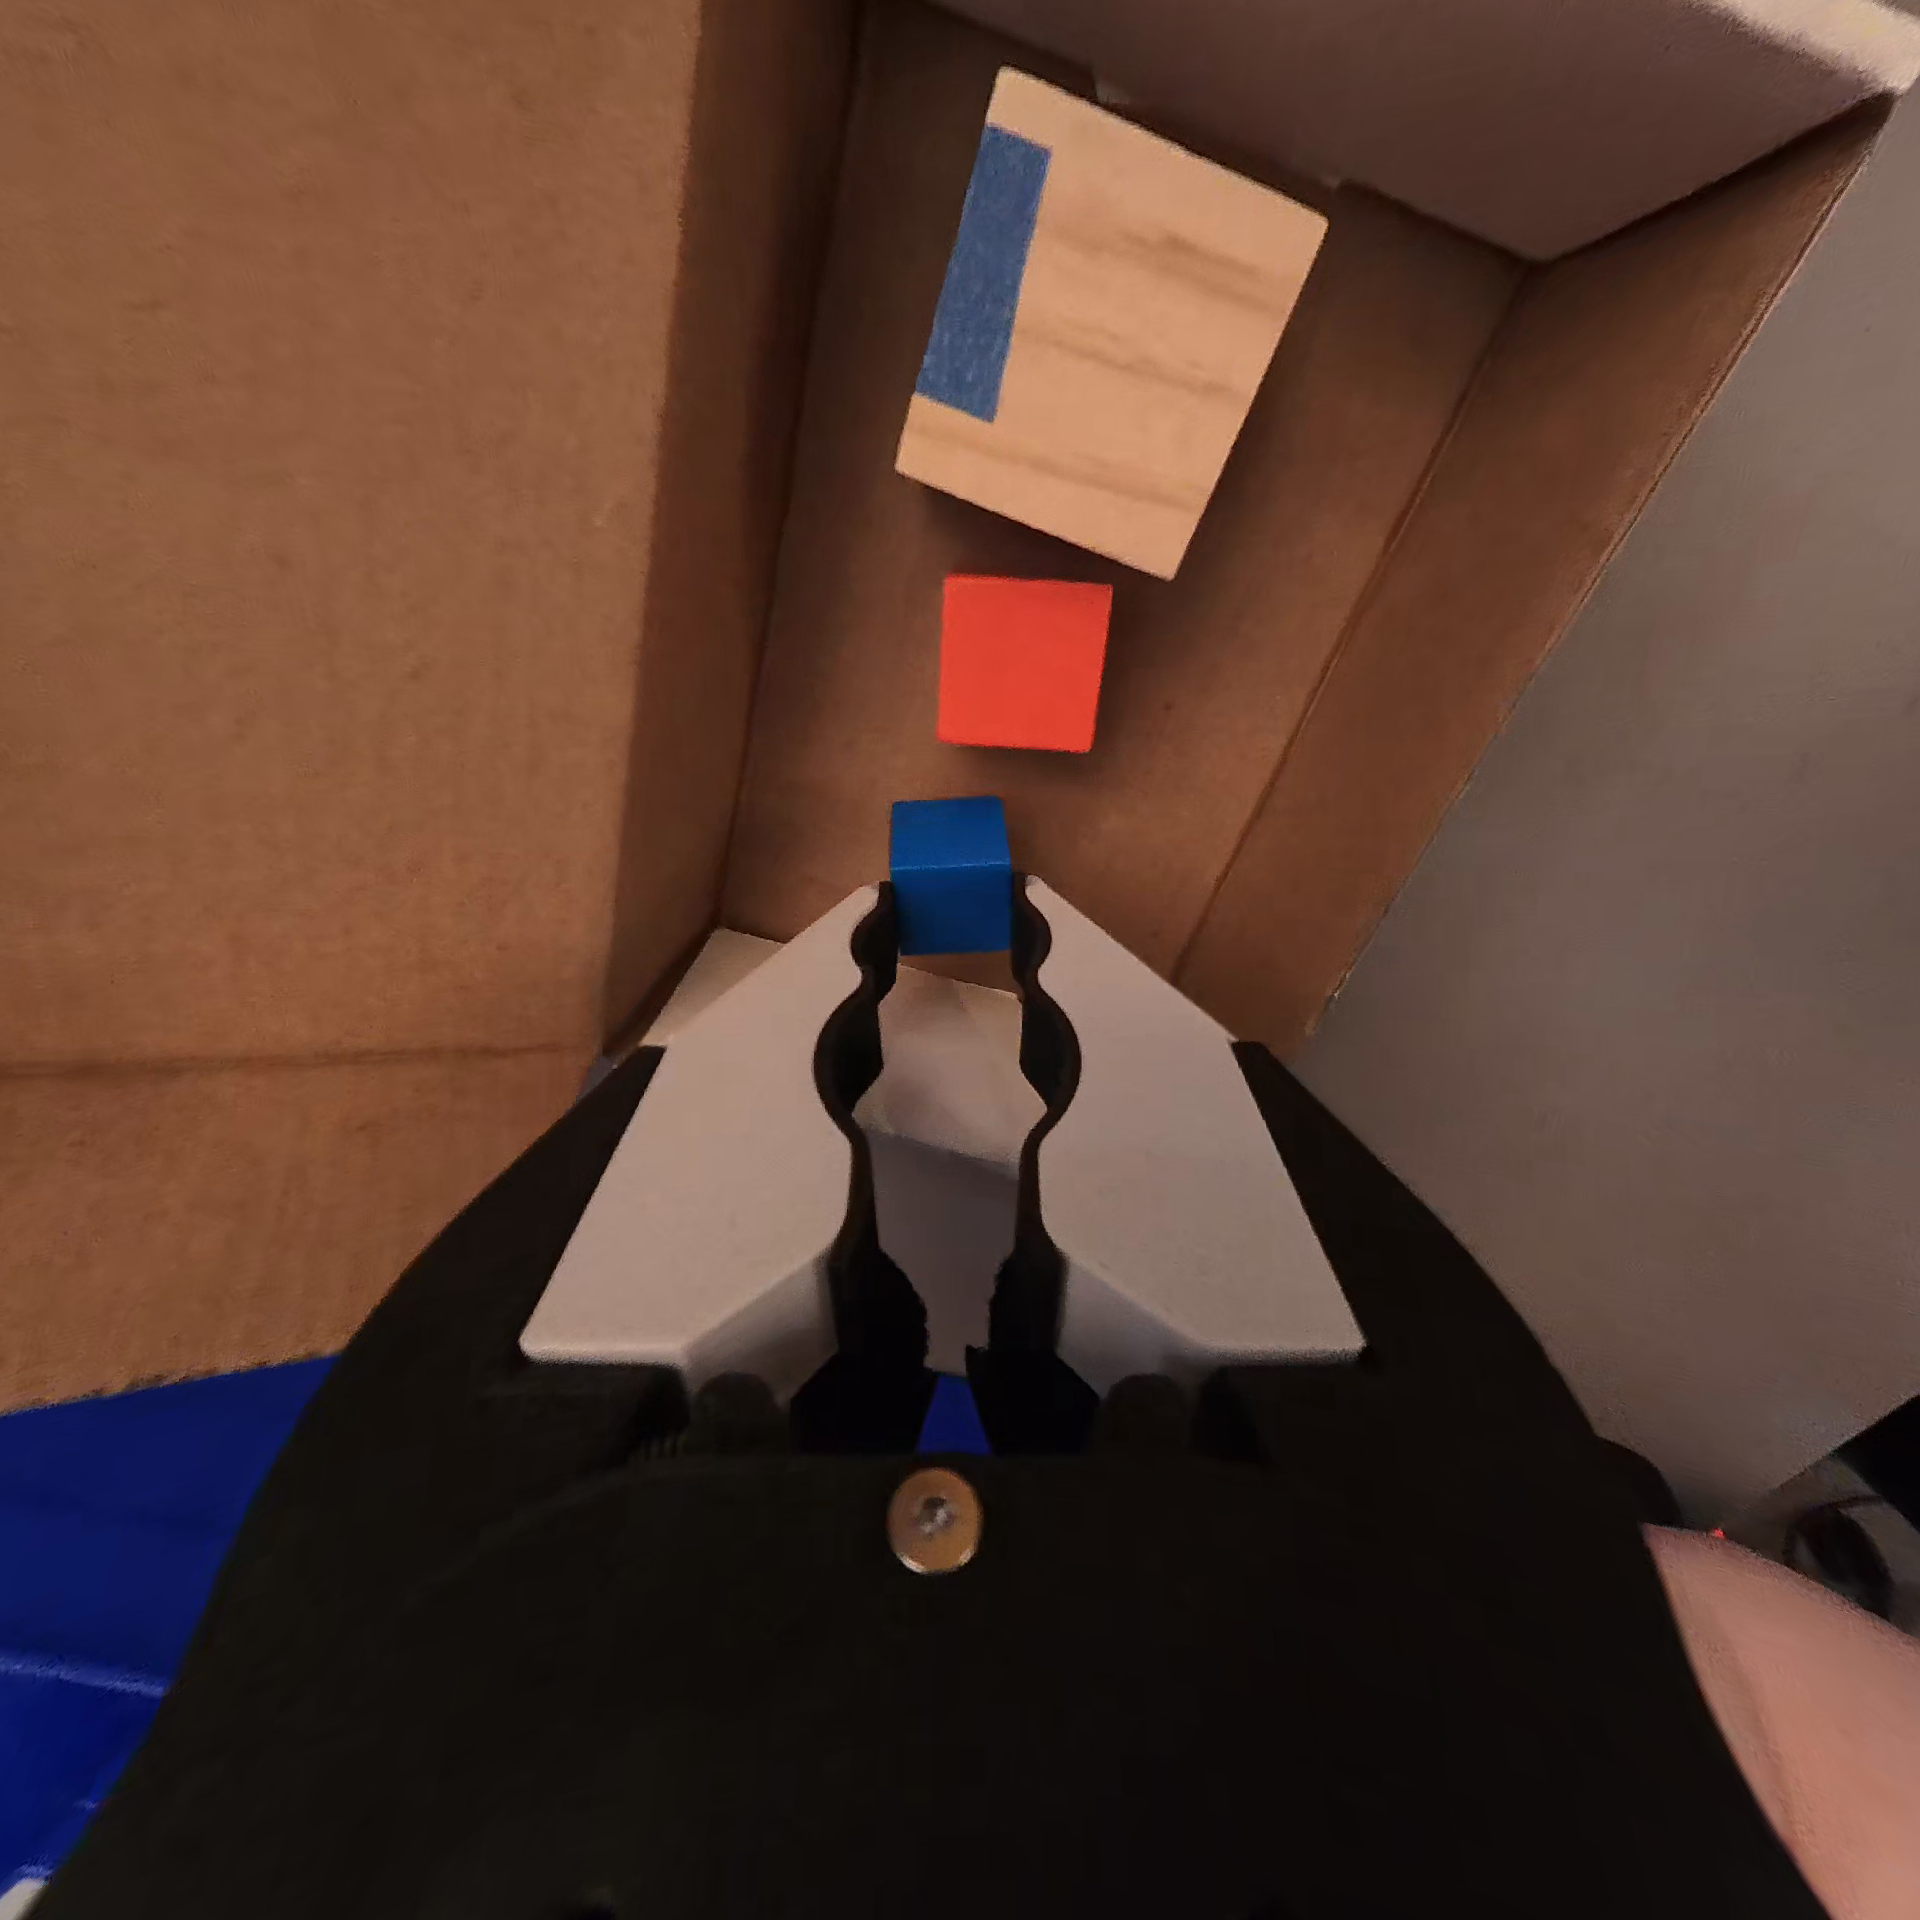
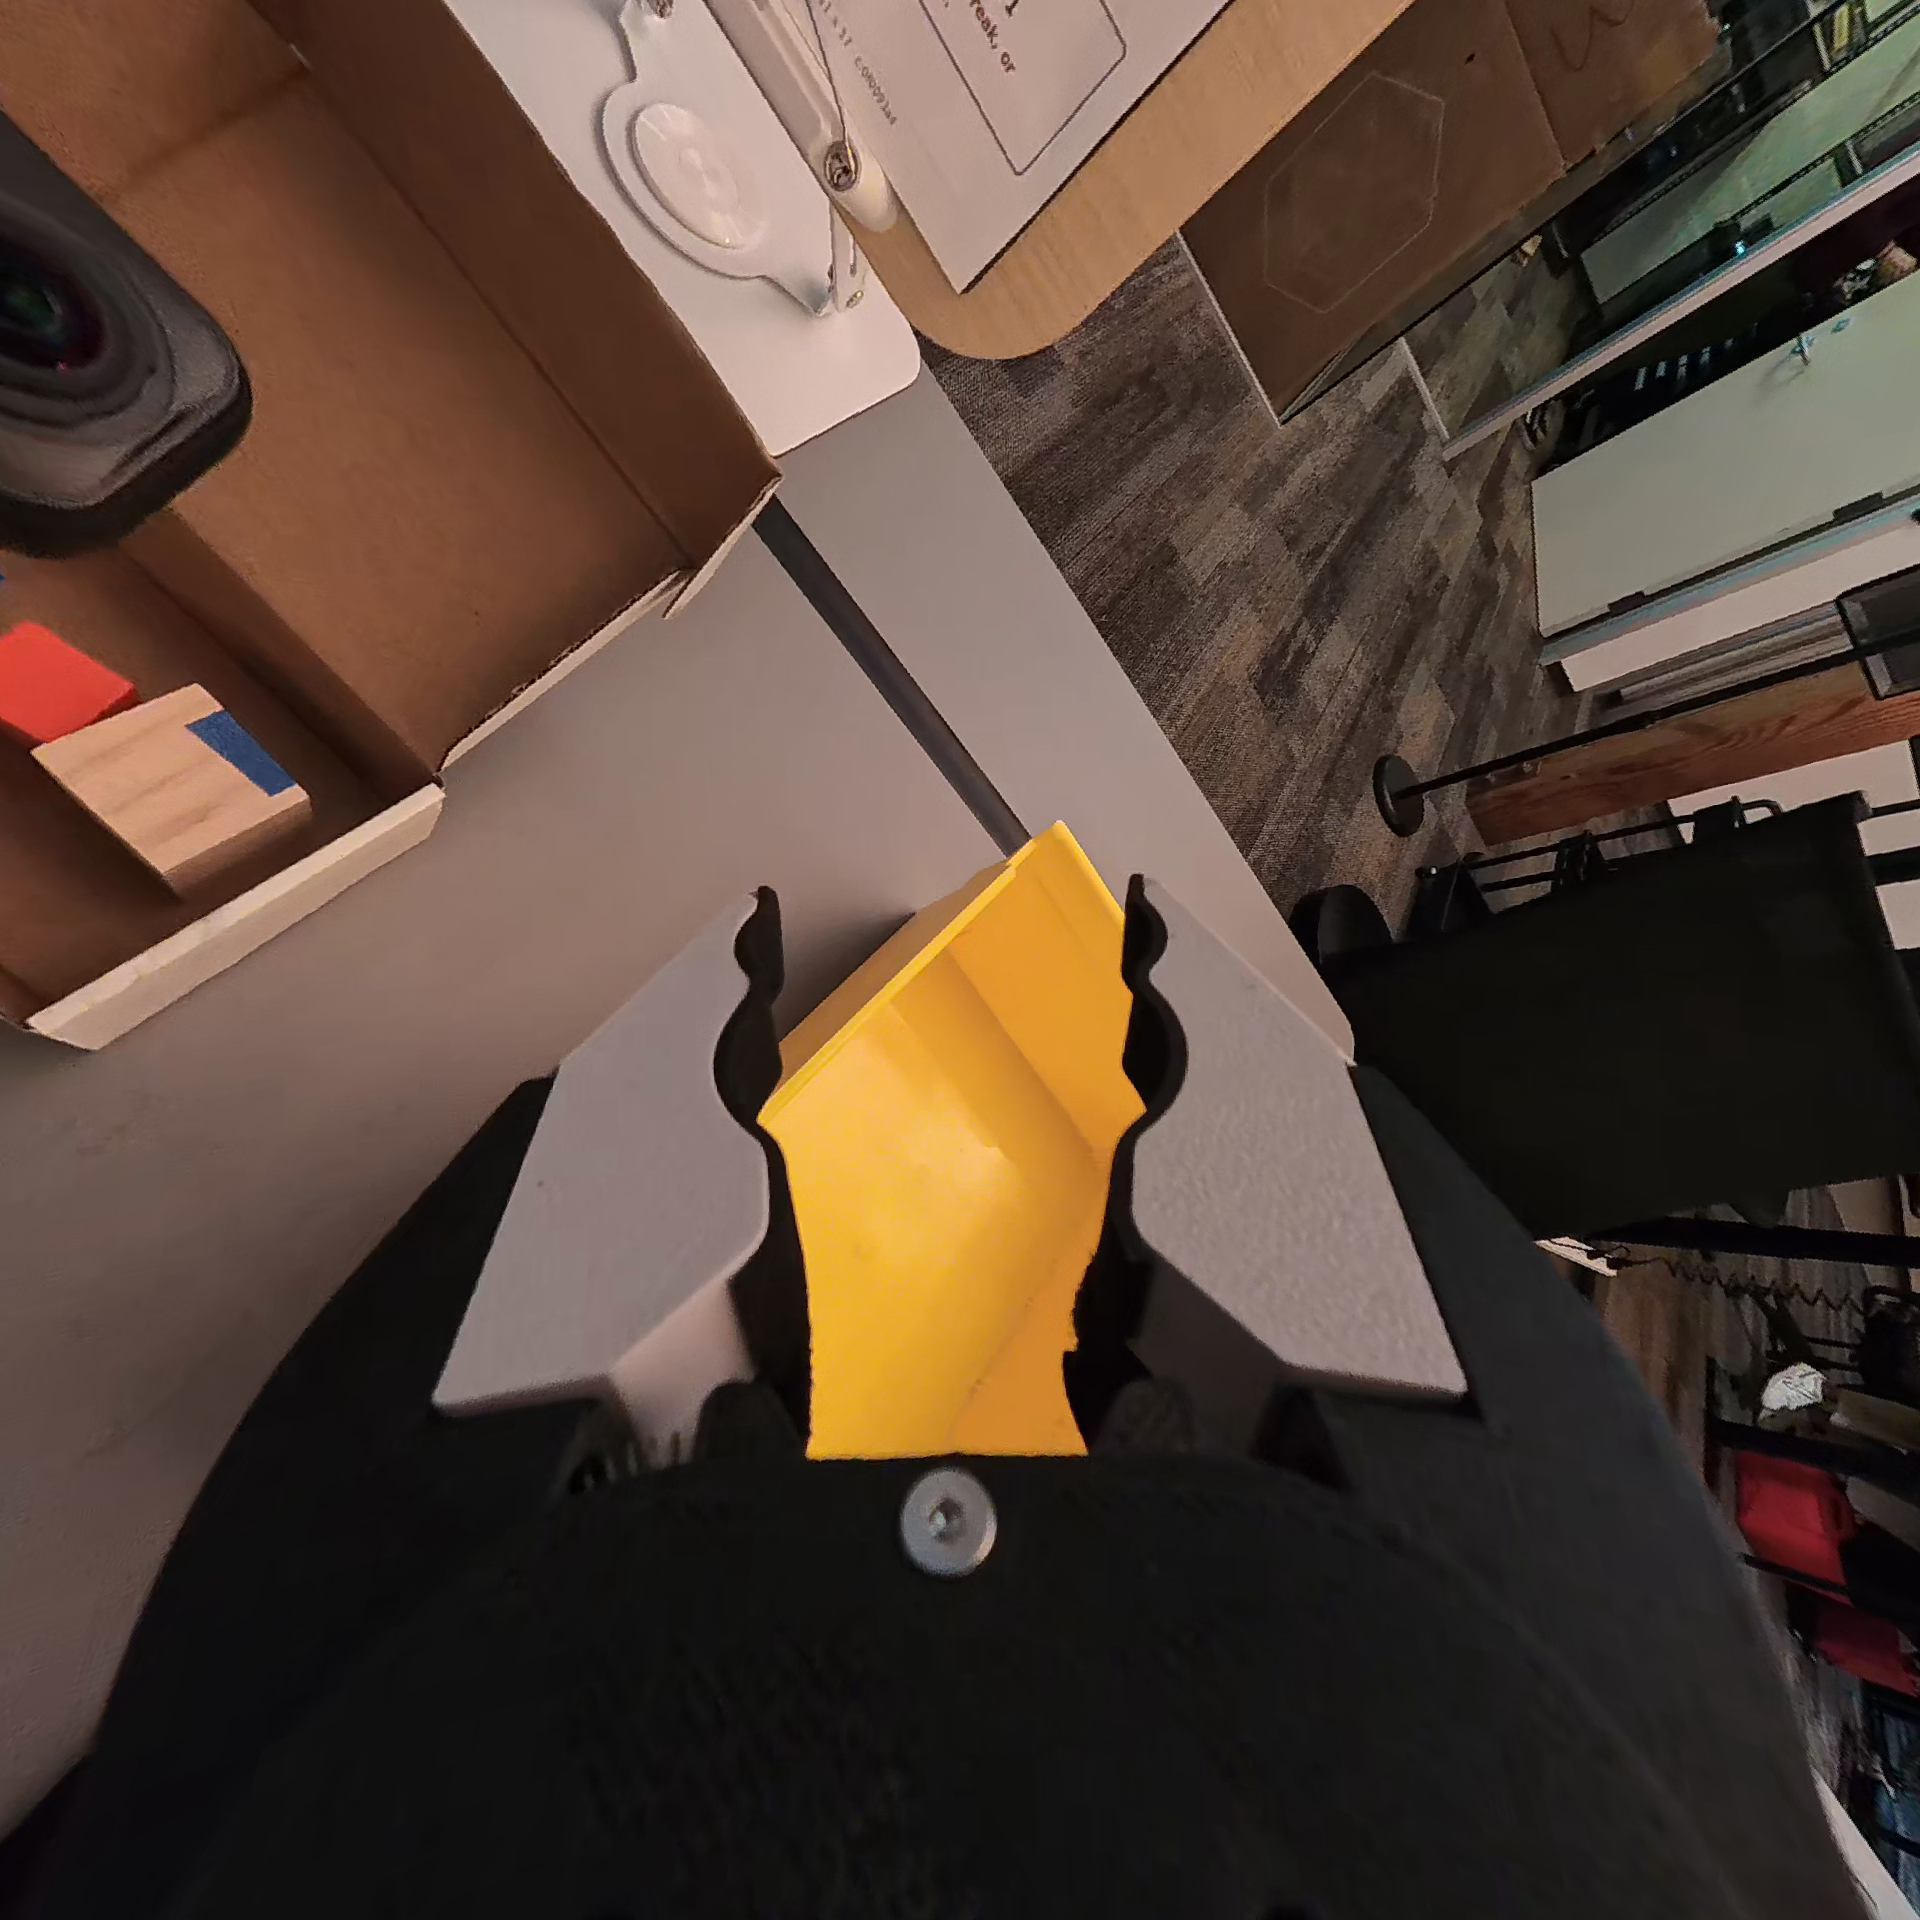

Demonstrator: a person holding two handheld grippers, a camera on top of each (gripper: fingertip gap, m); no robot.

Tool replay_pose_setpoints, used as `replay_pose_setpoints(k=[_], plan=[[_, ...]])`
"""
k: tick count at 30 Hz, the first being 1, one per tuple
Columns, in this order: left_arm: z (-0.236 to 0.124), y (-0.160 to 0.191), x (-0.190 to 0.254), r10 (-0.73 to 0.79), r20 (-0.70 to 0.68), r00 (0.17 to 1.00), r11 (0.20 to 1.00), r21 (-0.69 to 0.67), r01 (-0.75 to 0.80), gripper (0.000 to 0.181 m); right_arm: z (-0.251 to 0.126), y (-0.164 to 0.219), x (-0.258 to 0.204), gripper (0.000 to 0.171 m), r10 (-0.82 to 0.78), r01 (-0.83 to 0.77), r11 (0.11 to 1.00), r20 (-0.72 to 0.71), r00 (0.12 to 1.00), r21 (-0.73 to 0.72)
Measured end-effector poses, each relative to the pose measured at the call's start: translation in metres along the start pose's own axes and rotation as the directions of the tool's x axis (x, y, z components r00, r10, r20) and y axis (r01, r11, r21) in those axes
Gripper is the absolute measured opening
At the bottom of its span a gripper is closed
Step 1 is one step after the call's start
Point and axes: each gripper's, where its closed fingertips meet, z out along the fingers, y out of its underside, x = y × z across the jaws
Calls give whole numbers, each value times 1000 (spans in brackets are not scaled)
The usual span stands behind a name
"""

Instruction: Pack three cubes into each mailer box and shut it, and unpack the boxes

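In the left wrist view my left gripper (image 1: 952, 914) is shut on a small blue cube (image 1: 951, 873) and holds it inside the open cardboard mailer box (image 1: 1351, 675). A red cube (image 1: 1023, 665) and a larger wooden cube with a blue patch (image 1: 1132, 343) lie on the box floor beyond it. In the right wrist view my right gripper (image 2: 948, 914) is open over a yellow bin (image 2: 956, 1143) at the table's edge. The same box (image 2: 436, 499) shows at the left with the red cube (image 2: 52, 681) and the wooden cube (image 2: 171, 784). The left gripper's camera body (image 2: 94, 384) hangs over the box.
The box's open lid (image 1: 312, 520) stands at the left. A blue bin (image 1: 104, 1538) lies at the lower left. The grey table (image 2: 520, 935) ends just past the yellow bin. A white lamp base (image 2: 748, 208) and a paper sheet (image 2: 987, 94) lie beyond the box. The grippers' ends are close to 30 cm from one another.
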Motion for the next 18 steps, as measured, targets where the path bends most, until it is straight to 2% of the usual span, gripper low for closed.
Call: replay_pose_setpoints(k=[14, 17, 18], plan=[[7, -2, 8, 48, -12, 999, 999, -12, -48, 20, 4, 1, -3, 66, -5, 5, 1000, 14, 1000, -6], [-2, -1, 10, 32, -34, 999, 999, 15, -32, 48, 11, -1, -9, 66, 6, -6, 1000, 45, 999, 3], [-10, -1, 10, 21, -38, 999, 999, 40, -19, 50, 14, -3, -11, 66, 20, -21, 1000, 63, 998, 12]])
